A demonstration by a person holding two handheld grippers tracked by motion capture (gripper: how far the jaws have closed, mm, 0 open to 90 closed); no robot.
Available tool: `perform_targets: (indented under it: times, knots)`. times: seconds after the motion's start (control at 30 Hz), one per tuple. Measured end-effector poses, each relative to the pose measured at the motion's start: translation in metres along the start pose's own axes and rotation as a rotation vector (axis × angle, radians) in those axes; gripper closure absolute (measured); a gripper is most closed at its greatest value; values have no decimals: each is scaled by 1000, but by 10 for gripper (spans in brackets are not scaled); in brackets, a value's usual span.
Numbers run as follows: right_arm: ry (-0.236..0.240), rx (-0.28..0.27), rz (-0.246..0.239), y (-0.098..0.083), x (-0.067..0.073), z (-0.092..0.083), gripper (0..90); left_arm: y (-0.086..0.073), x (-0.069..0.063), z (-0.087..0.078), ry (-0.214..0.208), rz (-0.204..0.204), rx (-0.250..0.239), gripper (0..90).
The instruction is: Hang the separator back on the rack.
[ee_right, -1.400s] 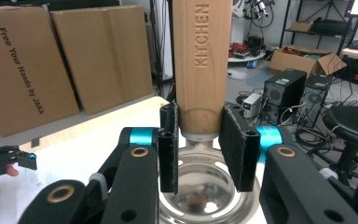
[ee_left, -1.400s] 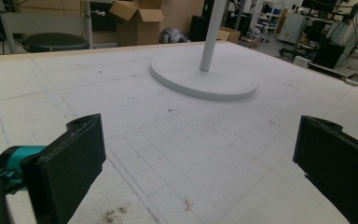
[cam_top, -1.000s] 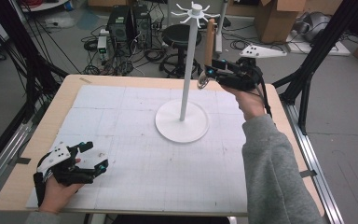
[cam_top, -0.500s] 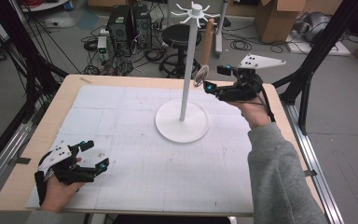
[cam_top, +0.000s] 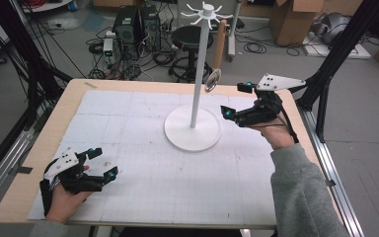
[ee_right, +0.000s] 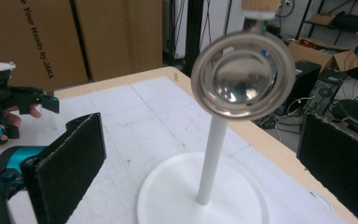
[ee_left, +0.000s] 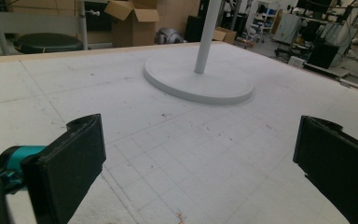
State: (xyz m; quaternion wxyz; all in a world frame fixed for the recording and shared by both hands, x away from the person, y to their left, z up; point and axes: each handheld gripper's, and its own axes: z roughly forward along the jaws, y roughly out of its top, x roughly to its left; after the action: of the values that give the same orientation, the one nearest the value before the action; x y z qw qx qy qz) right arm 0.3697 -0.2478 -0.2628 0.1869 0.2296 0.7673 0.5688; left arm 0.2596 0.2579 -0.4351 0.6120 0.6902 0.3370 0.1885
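Note:
A white hook stand (cam_top: 197, 69) rises from its round base (cam_top: 192, 129) mid-table. A utensil with a wooden handle (cam_top: 219, 47) and a round metal head (cam_top: 212, 80) hangs from a top hook. My right gripper (cam_top: 234, 100) is just right of the base, below the head, and is open. Its jaws have just been opening, and nothing is between them. In the right gripper view the shiny head (ee_right: 242, 77) hangs free ahead of the pads (ee_right: 74, 158). My left gripper (cam_top: 104, 162) rests open at the near left, empty, facing the base (ee_left: 198, 84).
A white gridded mat (cam_top: 128, 118) covers the wooden table (cam_top: 74, 96). Black frame posts (cam_top: 325, 84) stand off the table's right edge. Behind the far edge are a stool (cam_top: 192, 37), computers and cables on the floor, and cardboard boxes (cam_top: 291, 19).
The right gripper was at the utensil's metal head beside the pole; its jaws have spread and the hand has dropped down and back. The utensil now hangs free. The left hand stayed put.

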Motion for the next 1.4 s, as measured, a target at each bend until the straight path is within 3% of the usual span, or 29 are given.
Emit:
perform_targets:
  times: [0.57,0.8,1.03,1.4]
  knots:
    - [35,11,10,-28,4,-17,4,3,1,3,-1,4,-17,28]
    - [55,25,3,-46,9,-20,4,3,0,6,-2,5,-17,28]
    - [112,39,8,-71,16,-22,4,4,-1,9,-13,12,-17,28]
    - [126,18,17,-93,20,-25,5,4,-2,8,-3,25,-30,28]
